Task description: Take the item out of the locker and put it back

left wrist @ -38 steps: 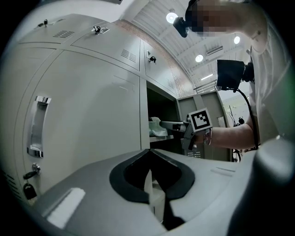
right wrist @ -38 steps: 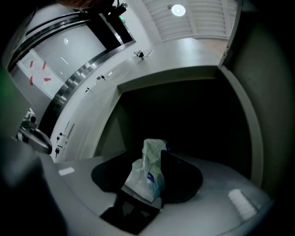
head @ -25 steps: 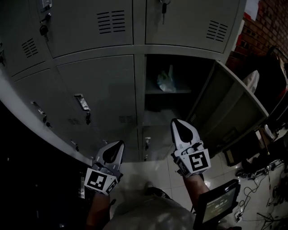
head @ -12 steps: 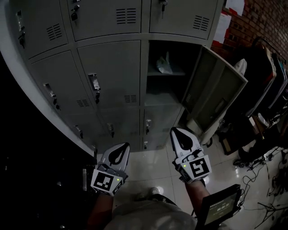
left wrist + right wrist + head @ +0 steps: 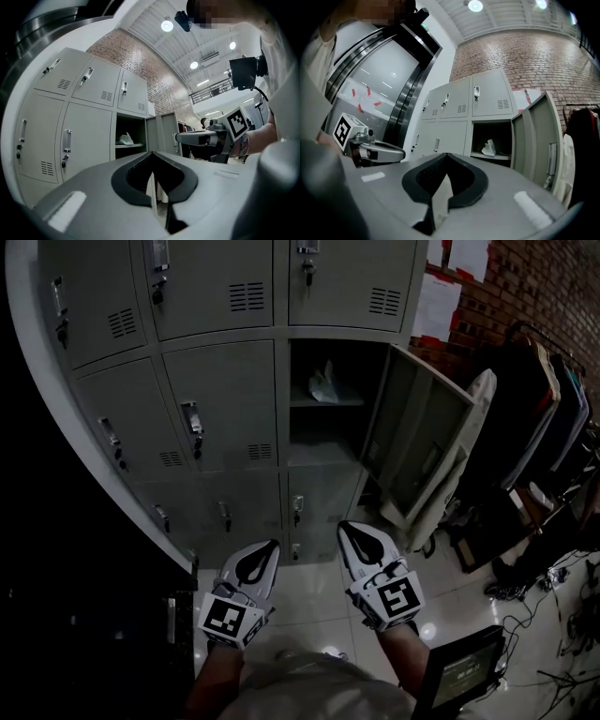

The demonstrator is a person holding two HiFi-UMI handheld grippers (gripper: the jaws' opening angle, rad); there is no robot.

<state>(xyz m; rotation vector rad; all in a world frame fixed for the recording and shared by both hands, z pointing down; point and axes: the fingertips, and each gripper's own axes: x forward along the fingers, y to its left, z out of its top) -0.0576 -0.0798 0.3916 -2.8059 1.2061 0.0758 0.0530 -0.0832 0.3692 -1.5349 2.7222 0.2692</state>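
Head view showing, lowest and nearest, left gripper (image 5: 265, 546) and right gripper (image 5: 348, 527) hanging over the tiled floor (image 5: 314, 601), each with jaws pressed together on nothing. Lying well apart, ahead and above: open locker compartment (image 5: 323, 432), its door (image 5: 417, 442) standing out to the right. Sitting on the upper shelf inside: crumpled white plastic bag (image 5: 322, 382), with no clear long axis, lining up closer to the right gripper. Reading no brand or writing; only square markers on the cubes.
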